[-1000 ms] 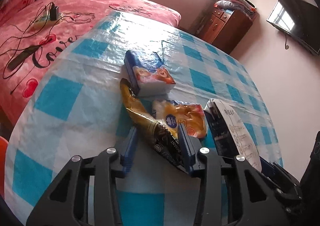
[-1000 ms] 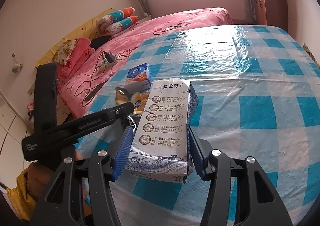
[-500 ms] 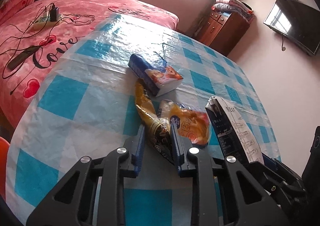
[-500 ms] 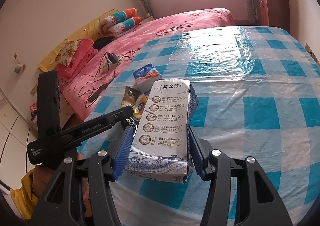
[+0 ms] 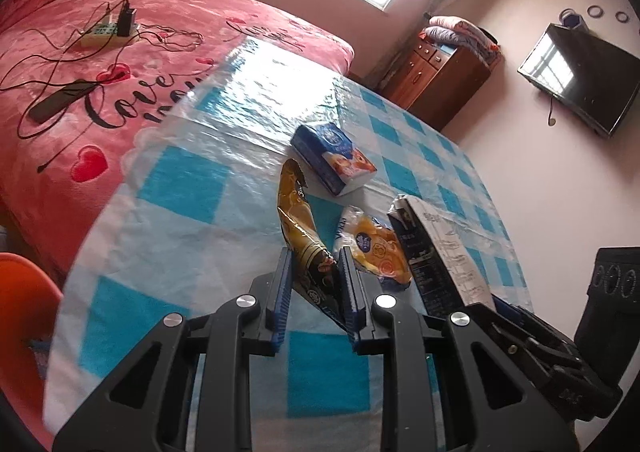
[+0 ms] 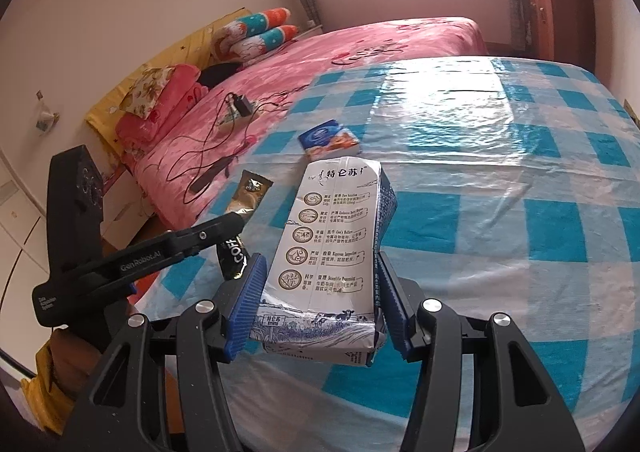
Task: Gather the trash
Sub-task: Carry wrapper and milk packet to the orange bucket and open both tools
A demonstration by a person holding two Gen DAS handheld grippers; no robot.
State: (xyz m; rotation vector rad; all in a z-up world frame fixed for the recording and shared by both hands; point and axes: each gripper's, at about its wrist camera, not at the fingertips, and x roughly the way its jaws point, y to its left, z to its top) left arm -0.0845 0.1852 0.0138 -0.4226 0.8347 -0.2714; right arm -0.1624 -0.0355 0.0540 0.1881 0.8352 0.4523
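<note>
A bedroom, with a blue-and-white checked worktop (image 5: pixel 192 187) beside a pink bed (image 5: pixel 120 63). The gold coffee sachet (image 5: pixel 298 219) runs lengthwise away from the left hand-held gripper (image 5: pixel 316 284), whose jaws have just been closing and now pinch its near end. Just right of the sachet lies an orange wrapper (image 5: pixel 376 248), beyond it a blue tissue pack (image 5: pixel 332 157). The right hand-held gripper (image 6: pixel 318 304) clamps a milk carton (image 6: pixel 332 248) by its sides, right of the sachet. No bin or other container shows.
</note>
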